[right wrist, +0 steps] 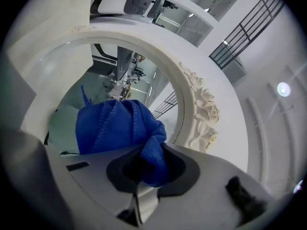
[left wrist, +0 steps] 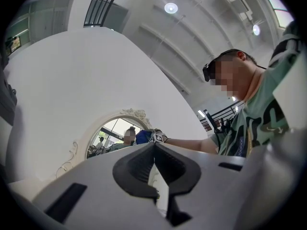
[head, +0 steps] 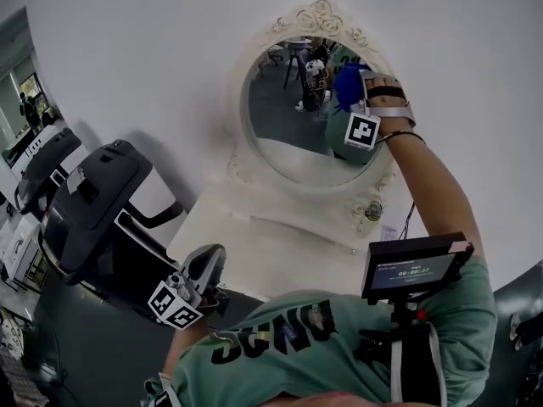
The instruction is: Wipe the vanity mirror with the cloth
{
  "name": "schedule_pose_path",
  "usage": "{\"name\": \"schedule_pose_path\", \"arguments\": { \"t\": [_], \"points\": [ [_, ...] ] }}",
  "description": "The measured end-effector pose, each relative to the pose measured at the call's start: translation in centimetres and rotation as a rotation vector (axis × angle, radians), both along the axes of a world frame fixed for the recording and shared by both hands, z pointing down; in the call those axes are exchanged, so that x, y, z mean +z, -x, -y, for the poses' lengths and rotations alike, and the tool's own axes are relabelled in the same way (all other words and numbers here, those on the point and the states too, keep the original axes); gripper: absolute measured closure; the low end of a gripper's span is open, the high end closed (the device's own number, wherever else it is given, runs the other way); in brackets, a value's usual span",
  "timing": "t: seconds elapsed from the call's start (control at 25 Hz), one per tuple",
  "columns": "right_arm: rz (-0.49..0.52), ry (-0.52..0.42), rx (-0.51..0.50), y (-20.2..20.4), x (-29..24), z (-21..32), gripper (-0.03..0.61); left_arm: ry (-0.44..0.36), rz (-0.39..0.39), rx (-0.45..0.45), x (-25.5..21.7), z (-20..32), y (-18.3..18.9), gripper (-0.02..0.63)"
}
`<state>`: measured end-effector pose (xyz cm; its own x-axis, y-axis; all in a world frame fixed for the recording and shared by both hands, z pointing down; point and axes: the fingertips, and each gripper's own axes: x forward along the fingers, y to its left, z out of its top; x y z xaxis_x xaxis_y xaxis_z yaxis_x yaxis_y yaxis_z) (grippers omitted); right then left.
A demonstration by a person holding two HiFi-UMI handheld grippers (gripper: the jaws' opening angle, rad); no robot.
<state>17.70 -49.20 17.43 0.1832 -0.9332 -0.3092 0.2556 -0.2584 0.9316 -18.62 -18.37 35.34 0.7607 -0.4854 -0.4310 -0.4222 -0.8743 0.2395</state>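
The oval vanity mirror (head: 297,134) in its white carved frame (right wrist: 197,114) stands against the white wall. A blue cloth (right wrist: 120,126) is bunched in my right gripper (right wrist: 151,163), which is shut on it and holds it against the glass near the mirror's upper right edge (head: 349,85). In the left gripper view the mirror (left wrist: 112,134) and the cloth (left wrist: 143,137) show far off. My left gripper (left wrist: 154,146) is shut with nothing between its jaws. It hangs low at the left, off the table's front corner (head: 204,270).
A white vanity table (head: 280,253) lies below the mirror, with a small knob (head: 373,211) on the frame's base. A black chair (head: 93,202) stands at the left. A small screen (head: 414,266) is mounted at the person's chest.
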Motion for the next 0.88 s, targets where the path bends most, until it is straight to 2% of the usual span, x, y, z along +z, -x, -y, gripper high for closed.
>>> {"name": "schedule_pose_path", "arguments": {
  "t": [0.12, 0.28, 0.44, 0.52, 0.64, 0.88],
  "points": [
    [0.001, -0.047, 0.032, -0.5, -0.8, 0.4, 0.533, -0.009, 0.011, -0.012, -0.1, 1.1, 0.4, 0.603],
    [0.022, -0.063, 0.015, -0.6, -0.8, 0.4, 0.532, -0.009, 0.014, -0.008, -0.2, 1.8, -0.1, 0.603],
    [0.053, -0.103, -0.006, -0.7, -1.0, 0.9, 0.534, 0.0, 0.024, 0.038, -0.3, 2.7, -2.2, 0.603],
    [0.081, -0.084, -0.011, -0.7, -0.2, 0.6, 0.534, 0.007, 0.032, 0.058, -0.4, 2.4, -3.0, 0.603],
    [0.118, 0.0, -0.021, -0.9, 4.1, 0.7, 0.535, 0.029, 0.045, 0.066, 0.2, 2.3, -3.5, 0.603],
    [0.129, 0.144, -0.024, -1.6, 16.9, 0.1, 0.534, 0.104, 0.101, 0.051, 2.0, 2.0, -3.6, 0.603]
  ]
}}
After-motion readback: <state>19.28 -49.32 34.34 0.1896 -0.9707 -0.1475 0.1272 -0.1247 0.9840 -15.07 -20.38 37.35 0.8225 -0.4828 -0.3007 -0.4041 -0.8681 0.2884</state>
